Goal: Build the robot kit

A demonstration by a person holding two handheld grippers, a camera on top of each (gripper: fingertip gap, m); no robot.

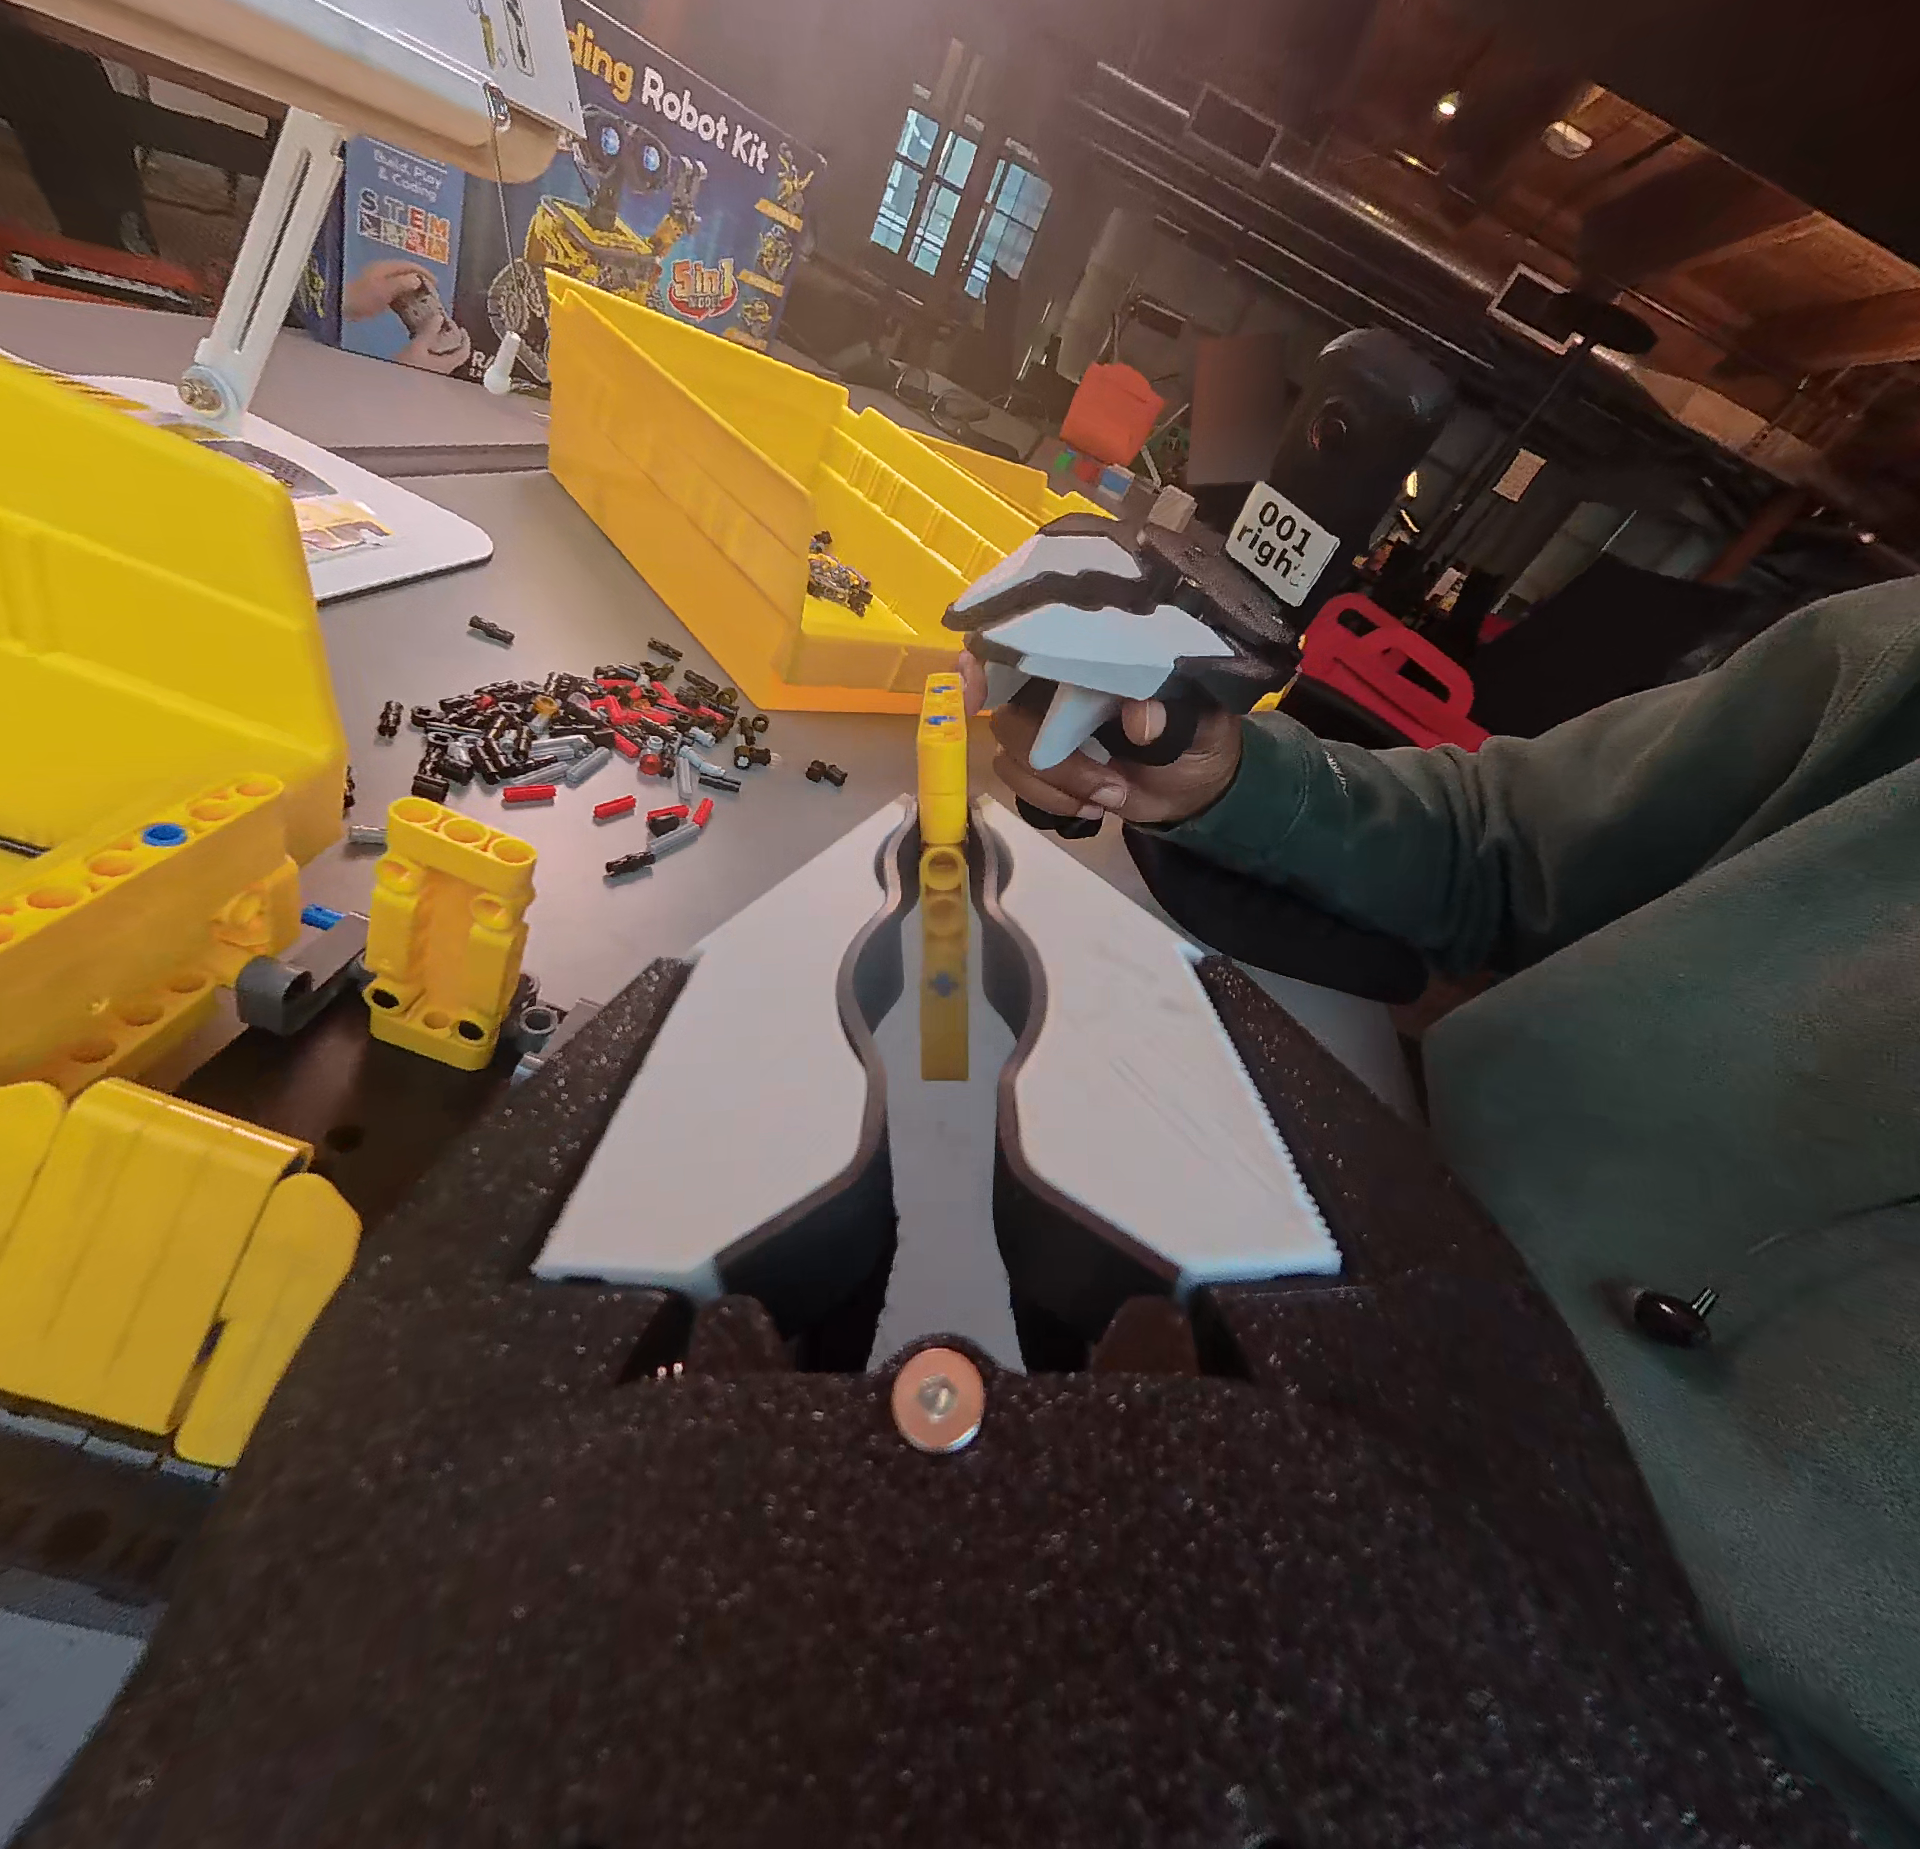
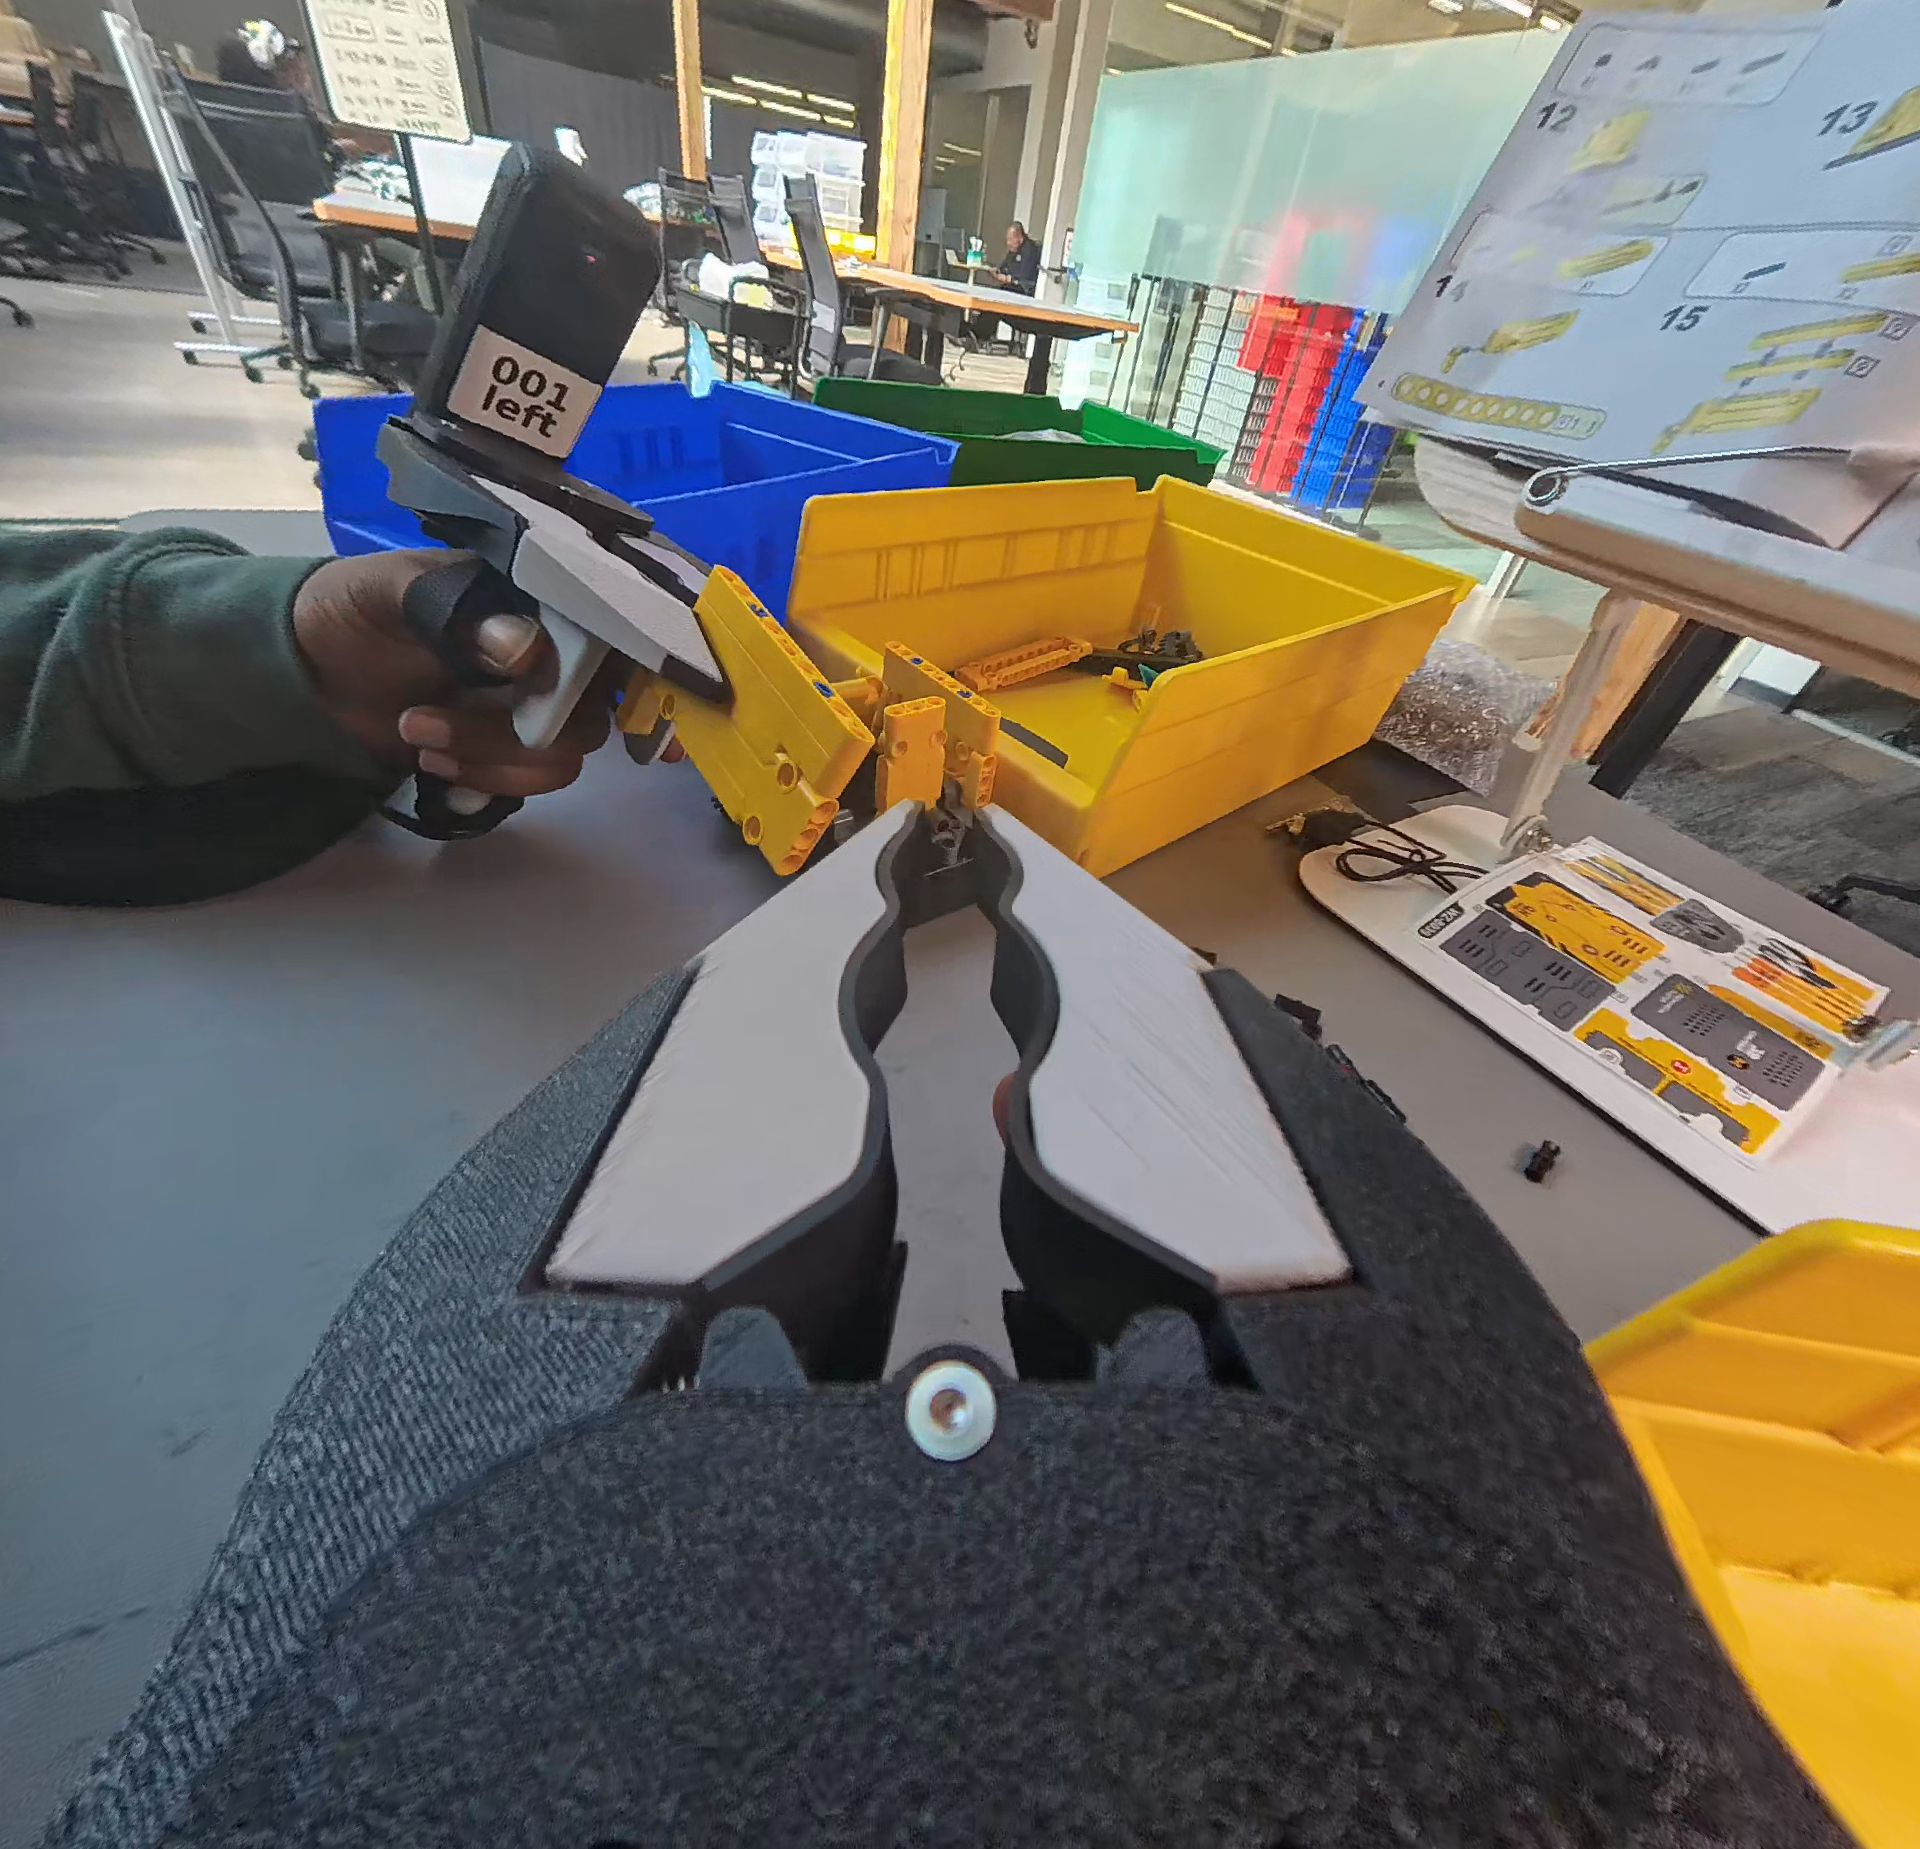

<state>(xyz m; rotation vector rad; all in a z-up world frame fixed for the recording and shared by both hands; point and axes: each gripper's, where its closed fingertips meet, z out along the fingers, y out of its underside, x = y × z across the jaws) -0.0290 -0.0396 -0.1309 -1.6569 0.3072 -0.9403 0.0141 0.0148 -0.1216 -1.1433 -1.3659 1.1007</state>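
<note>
My left gripper (image 1: 943,814) is shut on a yellow studded panel assembly (image 1: 943,750), seen edge-on and held upright above the grey table. In the right wrist view the same gripper (image 2: 712,669), in a person's hand, clamps that yellow assembly (image 2: 779,729) by its upper edge. My right gripper (image 2: 948,825) is shut on a small grey pin piece (image 2: 948,835), right at the base of a yellow connector block (image 2: 920,734) on the assembly. In the left wrist view the right gripper (image 1: 977,620) sits just right of the assembly's top.
A pile of small black, red and grey pins (image 1: 582,729) lies on the table, with a yellow block (image 1: 447,926) nearer. Yellow bins (image 2: 1247,594), a blue bin (image 2: 727,469) and a green bin (image 2: 1018,428) stand behind. An instruction booklet on a stand (image 2: 1662,241) and a sticker sheet (image 2: 1662,999) are at right. Spacing between my two grippers at the tips: around 8 cm.
</note>
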